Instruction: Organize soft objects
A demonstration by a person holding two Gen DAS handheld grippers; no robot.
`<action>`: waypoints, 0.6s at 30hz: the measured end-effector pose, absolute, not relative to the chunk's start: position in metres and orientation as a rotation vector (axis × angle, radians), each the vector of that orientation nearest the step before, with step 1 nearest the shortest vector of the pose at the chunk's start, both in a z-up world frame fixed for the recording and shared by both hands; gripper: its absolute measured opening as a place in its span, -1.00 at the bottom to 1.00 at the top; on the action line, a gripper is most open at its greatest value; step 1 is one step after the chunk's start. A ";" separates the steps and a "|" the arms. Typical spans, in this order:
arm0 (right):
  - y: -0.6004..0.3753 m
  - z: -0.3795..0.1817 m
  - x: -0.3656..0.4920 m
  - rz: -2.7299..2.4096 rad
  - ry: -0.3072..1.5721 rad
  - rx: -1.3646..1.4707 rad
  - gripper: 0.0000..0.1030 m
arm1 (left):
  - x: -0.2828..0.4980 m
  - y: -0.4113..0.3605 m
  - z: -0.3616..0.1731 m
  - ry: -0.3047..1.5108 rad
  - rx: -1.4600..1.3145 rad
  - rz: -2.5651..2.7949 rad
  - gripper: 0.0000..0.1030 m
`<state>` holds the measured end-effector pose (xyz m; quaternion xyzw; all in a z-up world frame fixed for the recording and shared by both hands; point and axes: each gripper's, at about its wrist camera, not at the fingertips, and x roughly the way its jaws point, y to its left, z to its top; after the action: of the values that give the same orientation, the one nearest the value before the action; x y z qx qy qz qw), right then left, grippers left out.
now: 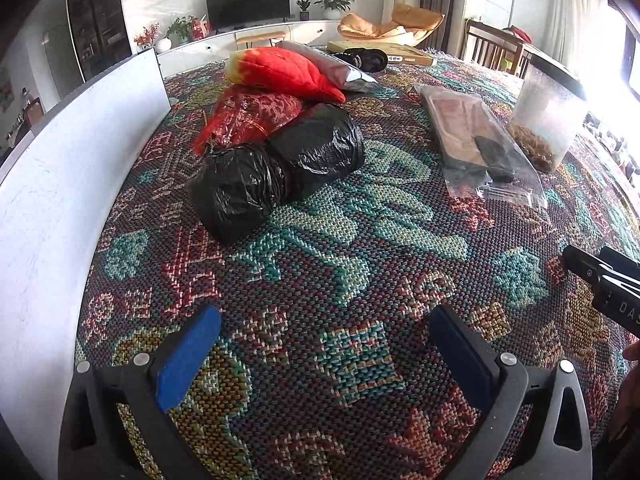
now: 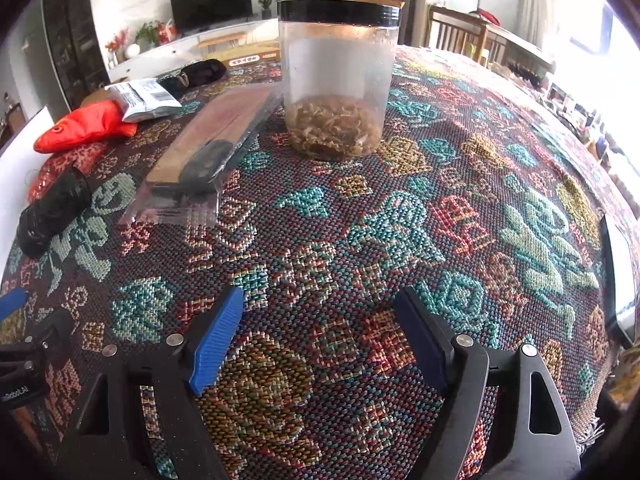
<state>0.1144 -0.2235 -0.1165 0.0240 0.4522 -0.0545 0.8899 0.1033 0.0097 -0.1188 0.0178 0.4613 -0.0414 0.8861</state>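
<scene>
A black plastic bundle (image 1: 276, 168) lies on the patterned tablecloth (image 1: 320, 272), ahead of my open, empty left gripper (image 1: 324, 344). Behind it sit a red patterned pouch (image 1: 252, 114), a red plush fish (image 1: 280, 70) and a silver mailer bag (image 1: 332, 66). A clear flat packet (image 1: 476, 144) lies to the right. In the right wrist view the same bundle (image 2: 54, 210), plush fish (image 2: 86, 126), mailer (image 2: 144, 98) and packet (image 2: 212, 148) lie to the left. My right gripper (image 2: 320, 328) is open and empty above the cloth.
A clear jar with a black lid (image 2: 336, 80) holding dried material stands ahead of the right gripper; it also shows in the left wrist view (image 1: 548, 116). A white board (image 1: 60, 168) stands along the left edge. A black pouch (image 1: 368, 58) and a flat box (image 1: 384, 50) lie at the back.
</scene>
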 end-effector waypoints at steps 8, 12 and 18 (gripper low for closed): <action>-0.223 -0.117 0.114 -0.116 0.935 0.049 0.60 | 0.102 0.009 -0.119 0.957 0.036 -0.084 1.00; -0.223 -0.117 0.114 -0.117 0.934 0.049 0.61 | 0.102 0.009 -0.119 0.957 0.036 -0.085 1.00; -0.222 -0.117 0.114 -0.117 0.934 0.049 0.61 | 0.102 0.009 -0.120 0.957 0.036 -0.084 1.00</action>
<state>0.1136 -0.2225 -0.1169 0.0237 0.4498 -0.0564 0.8910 0.1020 0.0092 -0.1195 0.0174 0.4603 -0.0406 0.8867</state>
